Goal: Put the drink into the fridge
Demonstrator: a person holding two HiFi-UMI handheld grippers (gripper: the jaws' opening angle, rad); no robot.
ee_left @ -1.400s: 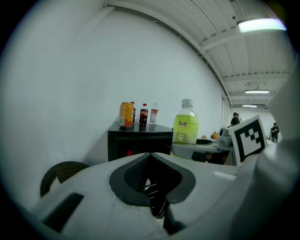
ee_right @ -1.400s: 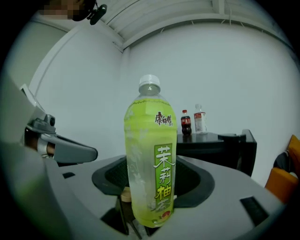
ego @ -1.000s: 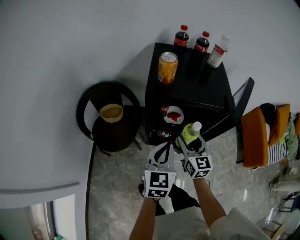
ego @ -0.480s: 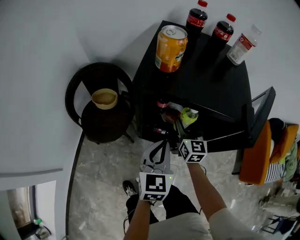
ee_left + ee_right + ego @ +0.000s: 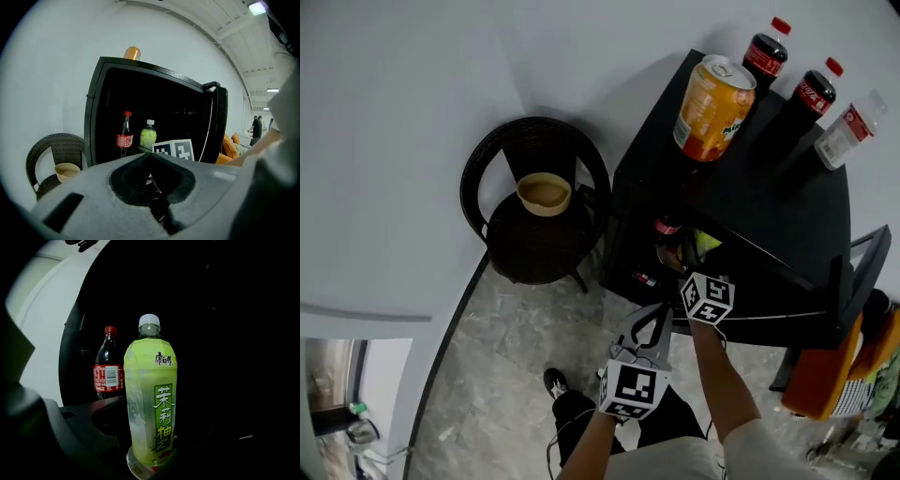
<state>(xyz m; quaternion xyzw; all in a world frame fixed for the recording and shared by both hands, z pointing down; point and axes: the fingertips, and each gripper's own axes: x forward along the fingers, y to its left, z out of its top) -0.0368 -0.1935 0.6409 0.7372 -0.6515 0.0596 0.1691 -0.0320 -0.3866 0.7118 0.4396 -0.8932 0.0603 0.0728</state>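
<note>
Green bottle [image 5: 150, 399] upright between jaws of right hand-held gripper [image 5: 152, 464]

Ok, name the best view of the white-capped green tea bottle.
Right gripper view: the white-capped green tea bottle fills the frame, label clear. Left gripper view shows it small inside the black fridge; head view, a green sliver.

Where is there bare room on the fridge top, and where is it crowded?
Bare: the fridge top in front of the bottles, right of the orange can, out to the front edge. Crowded: the back edge, with two cola bottles and a clear bottle in a row. Inside is too dark to judge.
</note>
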